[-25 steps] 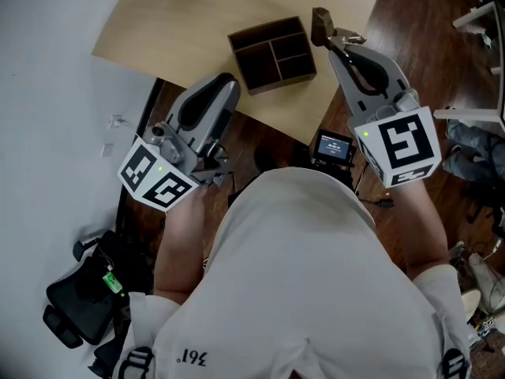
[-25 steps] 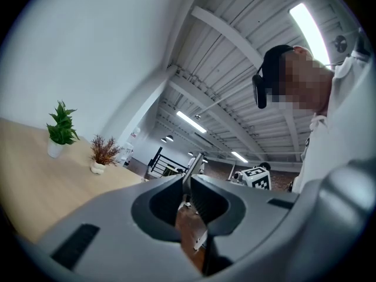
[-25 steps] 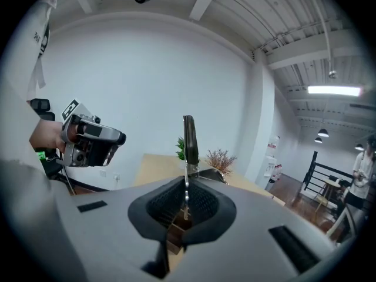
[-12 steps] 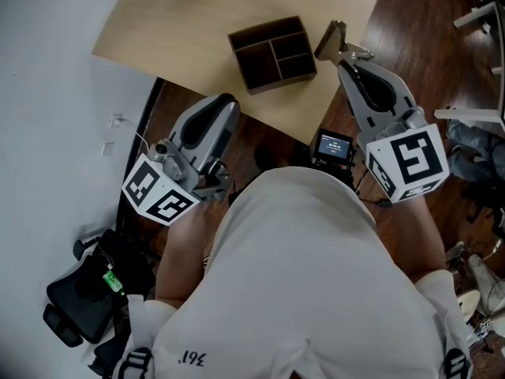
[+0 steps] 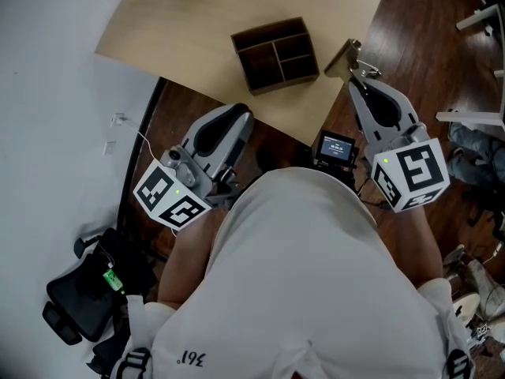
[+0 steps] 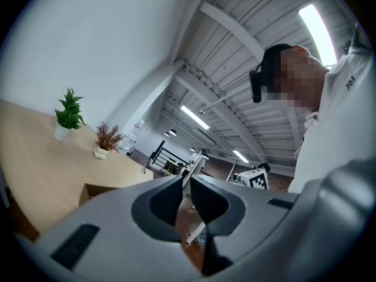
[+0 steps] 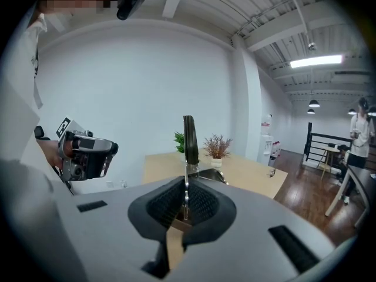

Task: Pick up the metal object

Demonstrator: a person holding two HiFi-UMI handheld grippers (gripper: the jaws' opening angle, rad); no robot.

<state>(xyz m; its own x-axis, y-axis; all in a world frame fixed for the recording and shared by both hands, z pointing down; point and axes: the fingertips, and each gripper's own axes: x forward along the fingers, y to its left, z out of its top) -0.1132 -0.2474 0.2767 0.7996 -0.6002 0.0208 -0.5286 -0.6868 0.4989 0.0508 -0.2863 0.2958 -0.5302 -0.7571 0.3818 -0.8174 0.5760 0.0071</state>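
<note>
The metal object (image 5: 345,56) is a flat, dull strip. My right gripper (image 5: 357,73) is shut on its lower end, just off the right edge of the light wooden table (image 5: 181,30). In the right gripper view the metal object (image 7: 189,138) stands upright out of the right gripper (image 7: 185,184). My left gripper (image 5: 237,118) hangs over the dark floor in front of the table and holds nothing. In its own view the left gripper (image 6: 187,181) has its jaws a narrow slit apart, with floor showing through. The left gripper (image 7: 85,154) also shows in the right gripper view.
A dark wooden box with compartments (image 5: 276,52) sits near the table's front edge. Two potted plants (image 6: 69,113) stand at the far end of the table. A small device with a lit screen (image 5: 334,147) is below the table edge. Black gear (image 5: 87,290) lies on the floor at lower left.
The right gripper has carried the metal object right and back toward me, away from the box. The left gripper has drifted slightly right and down.
</note>
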